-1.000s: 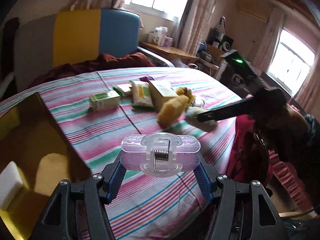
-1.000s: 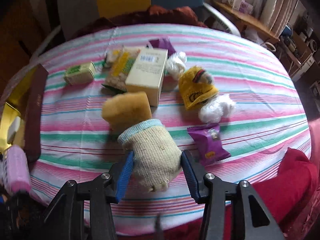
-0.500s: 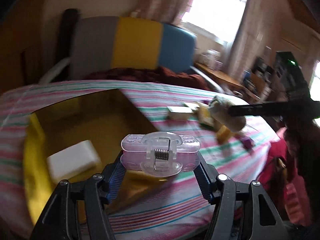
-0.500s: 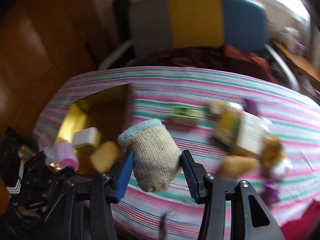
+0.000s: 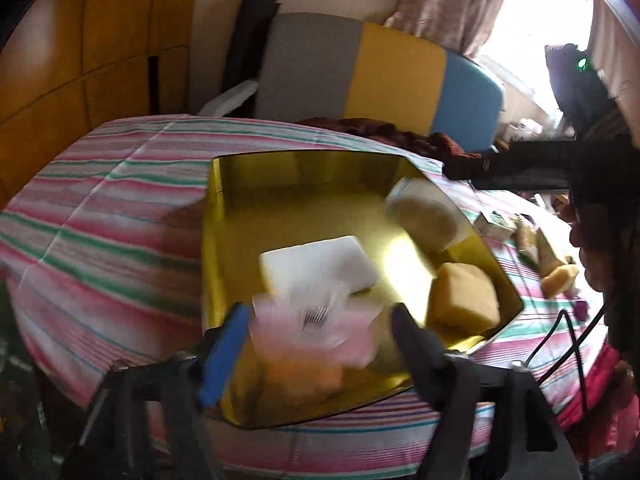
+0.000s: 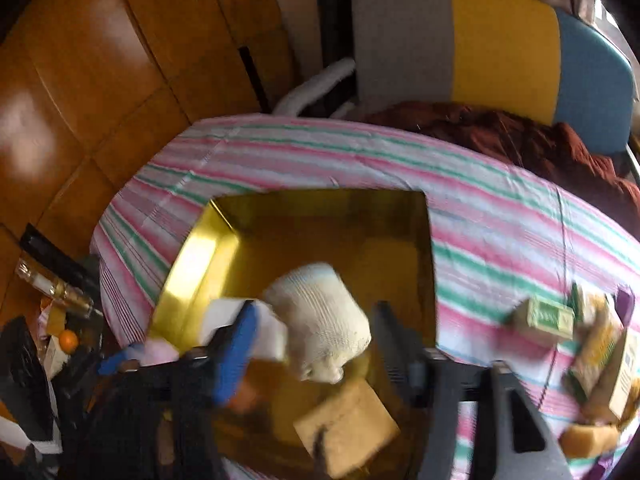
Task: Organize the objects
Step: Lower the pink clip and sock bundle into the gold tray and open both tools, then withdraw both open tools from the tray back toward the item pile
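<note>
Striped cloth covers the round table, and the gold tray (image 5: 212, 240) sits on it below both grippers. On the left, the left gripper (image 5: 316, 320) has its jaws spread, the pink clip (image 5: 316, 326) blurred between them over the tray's near edge. Further right, the right gripper (image 6: 316, 328) is likewise spread, the knitted sock (image 6: 320, 316) loose between, toe toward the camera, directly above the tray floor.

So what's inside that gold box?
In the gold box: a white block and a yellow sponge. The clip and sock hang above, hiding part of the floor.
</note>
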